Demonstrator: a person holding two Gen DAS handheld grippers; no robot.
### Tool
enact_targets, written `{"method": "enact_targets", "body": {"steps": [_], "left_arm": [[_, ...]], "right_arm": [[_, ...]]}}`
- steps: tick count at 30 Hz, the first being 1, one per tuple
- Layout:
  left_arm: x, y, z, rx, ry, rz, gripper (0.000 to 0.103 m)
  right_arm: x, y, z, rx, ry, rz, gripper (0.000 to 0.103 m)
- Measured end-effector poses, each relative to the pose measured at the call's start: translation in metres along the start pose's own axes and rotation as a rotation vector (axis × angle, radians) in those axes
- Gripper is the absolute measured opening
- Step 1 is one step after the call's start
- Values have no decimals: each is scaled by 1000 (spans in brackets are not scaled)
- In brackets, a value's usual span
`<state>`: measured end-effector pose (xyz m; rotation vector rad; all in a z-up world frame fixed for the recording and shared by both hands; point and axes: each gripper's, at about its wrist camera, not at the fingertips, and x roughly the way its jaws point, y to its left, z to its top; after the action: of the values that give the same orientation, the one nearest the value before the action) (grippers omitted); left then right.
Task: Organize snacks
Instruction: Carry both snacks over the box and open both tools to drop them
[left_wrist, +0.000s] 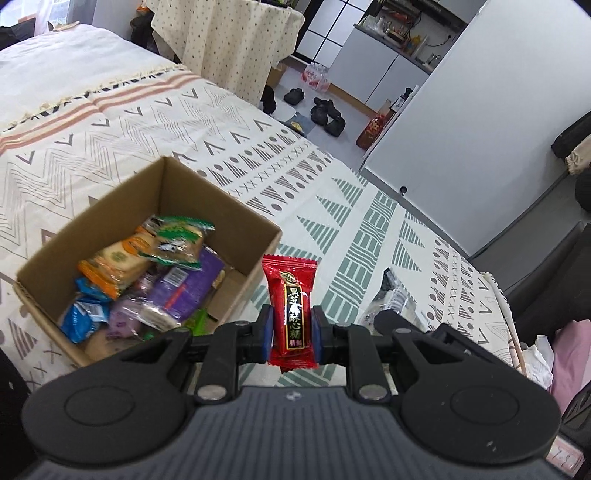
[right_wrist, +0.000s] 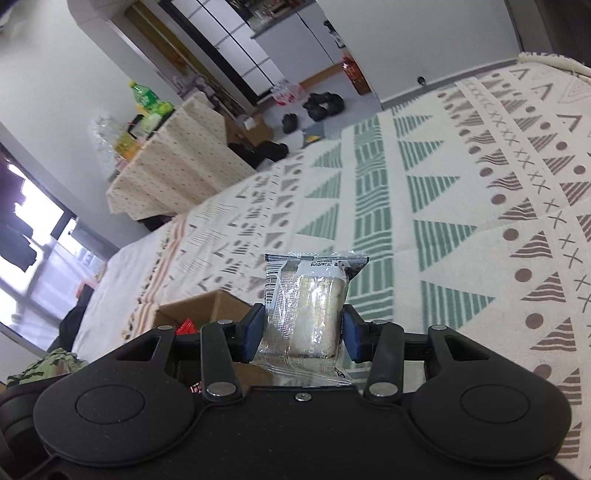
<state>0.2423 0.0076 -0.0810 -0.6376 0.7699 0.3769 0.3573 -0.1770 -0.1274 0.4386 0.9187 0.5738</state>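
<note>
Left gripper (left_wrist: 291, 332): we record it clenched on a red candy wrapper (left_wrist: 291, 314) with black label and Chinese lettering, held upright just right of the cardboard box (left_wrist: 218, 210). Right gripper (right_wrist: 301, 330): we record it clamped on a clear-wrapped pale pastry (right_wrist: 310, 310), barcode end up, above the patterned bedspread (right_wrist: 461, 206). Box contents, as we see them from the left wrist: orange-trimmed biscuit pack (left_wrist: 118, 262), green-trimmed pack (left_wrist: 181, 240), purple packet (left_wrist: 184, 284), blue packets (left_wrist: 85, 314). Also on the bedspread, right of the left gripper: one clear packet with black print (left_wrist: 391, 295).
</note>
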Motion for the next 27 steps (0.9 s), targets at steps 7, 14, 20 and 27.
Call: {"method": "enact_targets", "body": {"steps": [7, 14, 20, 27], "left_arm": [[-15, 18, 8, -16, -16, 14, 20], [-35, 33, 14, -25, -38, 12, 20], [-46, 52, 20, -51, -41, 29, 20], [-55, 75, 29, -72, -47, 52, 20]], "right_arm": [[-6, 17, -4, -28, -19, 23, 43], [-13, 37, -10, -63, -37, 46, 43], [-15, 52, -17, -90, -40, 67, 43], [-14, 73, -24, -124, -33, 97, 43]]}}
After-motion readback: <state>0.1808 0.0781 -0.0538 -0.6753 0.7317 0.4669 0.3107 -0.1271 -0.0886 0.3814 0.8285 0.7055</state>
